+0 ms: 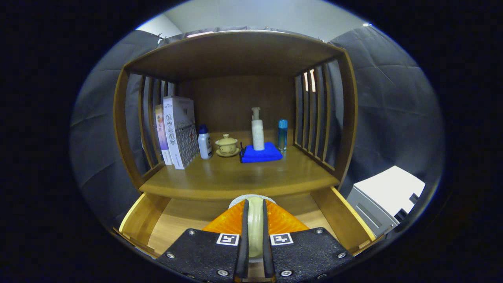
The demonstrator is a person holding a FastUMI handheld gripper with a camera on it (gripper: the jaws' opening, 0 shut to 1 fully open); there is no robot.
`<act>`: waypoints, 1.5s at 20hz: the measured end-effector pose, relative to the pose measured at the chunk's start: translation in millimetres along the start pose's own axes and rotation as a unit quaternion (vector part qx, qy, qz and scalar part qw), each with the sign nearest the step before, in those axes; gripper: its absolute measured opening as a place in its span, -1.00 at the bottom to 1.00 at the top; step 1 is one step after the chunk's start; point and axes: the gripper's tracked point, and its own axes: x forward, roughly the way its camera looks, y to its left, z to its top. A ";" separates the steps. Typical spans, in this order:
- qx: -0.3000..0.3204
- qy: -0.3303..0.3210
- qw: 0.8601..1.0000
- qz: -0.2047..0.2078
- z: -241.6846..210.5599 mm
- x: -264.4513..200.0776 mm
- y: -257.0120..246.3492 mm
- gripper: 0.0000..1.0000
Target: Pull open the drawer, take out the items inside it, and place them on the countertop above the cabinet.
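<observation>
The drawer (135, 220) stands pulled open below the wooden countertop (235, 179), and its light wood floor shows on both sides of my fingers. My gripper (255, 205) is shut on a pale round disc-shaped item (255, 226), held edge-on between both fingers, above the drawer and just in front of the countertop's front edge. The item's rounded greyish top pokes out past the fingertips. Whatever lies under the gripper in the drawer is hidden.
On the countertop stand two books (178, 131) at the left, a white bottle with a blue cap (204, 143), a lidded cup on a saucer (227, 146), a pump bottle (257, 131) on a blue cloth (261, 154) and a slim blue bottle (282, 135). Slatted side walls enclose it. A white box (387, 200) sits to the right.
</observation>
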 end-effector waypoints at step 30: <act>-0.015 -0.142 0.990 0.012 109.3 51.5 -12.6 0.90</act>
